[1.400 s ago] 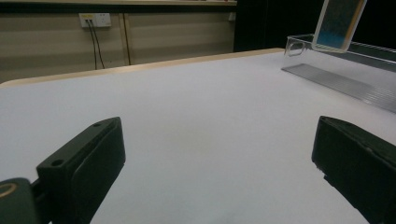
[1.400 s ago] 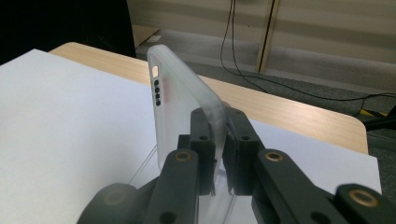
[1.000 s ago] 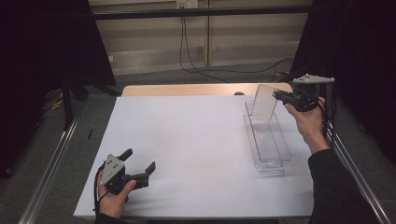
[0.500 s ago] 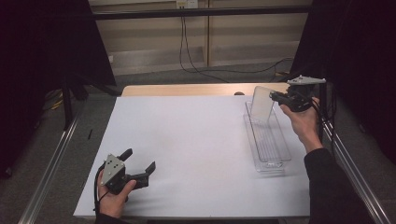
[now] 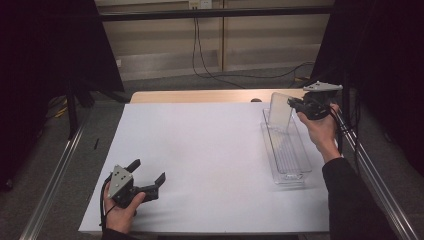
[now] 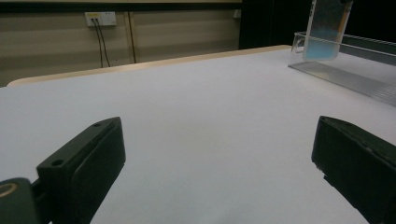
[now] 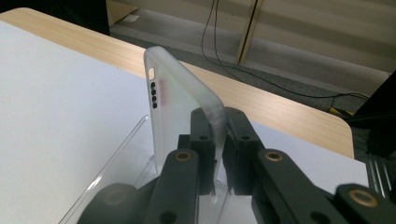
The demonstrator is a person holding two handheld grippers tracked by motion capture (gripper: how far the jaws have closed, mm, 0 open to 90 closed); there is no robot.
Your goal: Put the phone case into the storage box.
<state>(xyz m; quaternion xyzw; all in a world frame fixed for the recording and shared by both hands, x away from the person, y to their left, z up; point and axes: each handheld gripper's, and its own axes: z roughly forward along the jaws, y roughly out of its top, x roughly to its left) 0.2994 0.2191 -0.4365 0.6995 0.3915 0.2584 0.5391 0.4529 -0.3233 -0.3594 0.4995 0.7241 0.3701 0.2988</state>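
At the upper right of the high view, a clear phone case (image 5: 280, 111) is pinched upright by the right tool (image 5: 295, 106) above the far end of a clear tray (image 5: 290, 167). The left tool (image 5: 148, 176), released and holding nothing, rests at the lower left on the surface (image 5: 210, 150). The grip is seen on one thin edge only, so the slick case could pivot or slip and miss the tray.

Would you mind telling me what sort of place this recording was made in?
Probably a lab or recording bench rather than a home: a white-covered table framed by metal rails, dark curtains at both sides, and a wall socket with cables hanging down a plain panelled wall.
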